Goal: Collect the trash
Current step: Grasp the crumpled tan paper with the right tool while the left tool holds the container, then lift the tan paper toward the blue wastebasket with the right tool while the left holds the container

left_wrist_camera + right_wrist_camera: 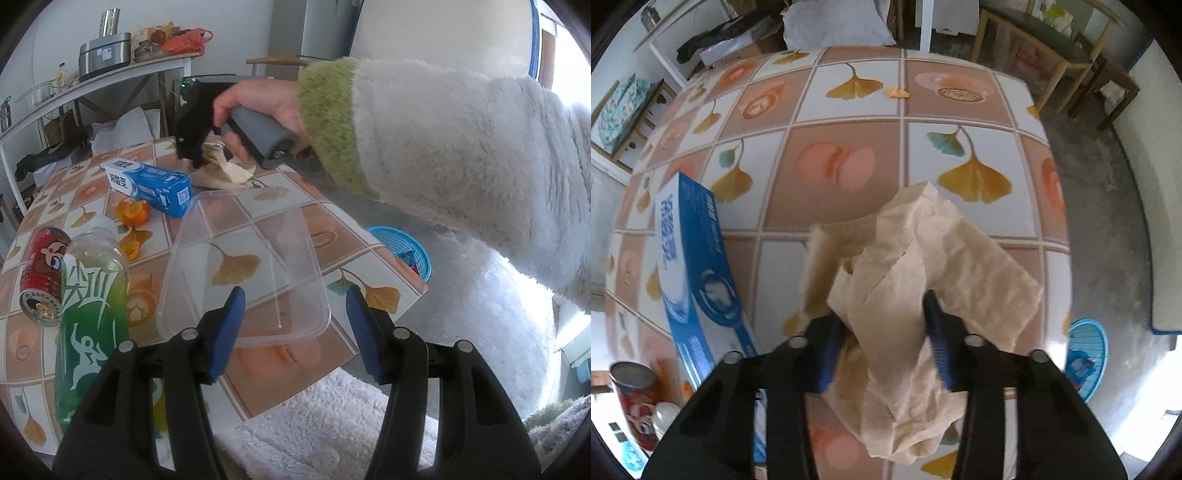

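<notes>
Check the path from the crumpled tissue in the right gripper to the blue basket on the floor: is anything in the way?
Nothing visible blocks it. The right gripper is closed on the crumpled tissue near the table's right edge, and the blue basket sits on the floor just past that edge. The toothpaste box lies on the opposite side.

Blue box (149,183), centre left of my left view: a QR code and white Chinese characters I cannot make out.
Green bottle (92,317), lower left: large white brush-style characters, unreadable.
Red can (42,273): cartoon face only.
</notes>
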`<action>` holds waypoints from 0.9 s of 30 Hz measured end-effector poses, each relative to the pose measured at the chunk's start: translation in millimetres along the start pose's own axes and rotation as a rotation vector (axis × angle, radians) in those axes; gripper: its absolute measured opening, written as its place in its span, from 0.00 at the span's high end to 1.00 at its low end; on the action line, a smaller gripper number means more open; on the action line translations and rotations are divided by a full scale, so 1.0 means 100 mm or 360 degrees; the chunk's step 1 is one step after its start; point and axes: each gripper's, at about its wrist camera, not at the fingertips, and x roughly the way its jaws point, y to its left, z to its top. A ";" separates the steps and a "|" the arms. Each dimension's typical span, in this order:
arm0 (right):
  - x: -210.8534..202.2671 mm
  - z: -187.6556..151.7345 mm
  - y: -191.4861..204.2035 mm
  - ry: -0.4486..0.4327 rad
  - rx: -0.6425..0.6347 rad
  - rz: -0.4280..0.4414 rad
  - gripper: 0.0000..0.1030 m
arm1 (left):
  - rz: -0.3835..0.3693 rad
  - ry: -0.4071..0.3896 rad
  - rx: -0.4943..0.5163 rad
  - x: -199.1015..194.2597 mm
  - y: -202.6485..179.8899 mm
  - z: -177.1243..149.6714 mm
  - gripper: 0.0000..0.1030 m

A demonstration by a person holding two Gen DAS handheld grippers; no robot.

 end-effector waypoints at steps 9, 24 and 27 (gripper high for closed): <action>-0.25 -0.32 -0.40 -0.0113 0.0088 0.0075 0.92 | 0.0125 -0.0024 0.0078 -0.04 -0.07 -0.03 0.48; -1.37 -1.66 -1.31 -0.0471 0.0312 0.0670 0.93 | 0.0255 0.0117 0.0170 0.25 -0.16 0.04 0.64; -1.25 -1.98 -1.52 -0.0387 0.0435 0.0851 0.93 | 0.0278 0.0146 0.0162 0.28 -0.16 0.07 0.81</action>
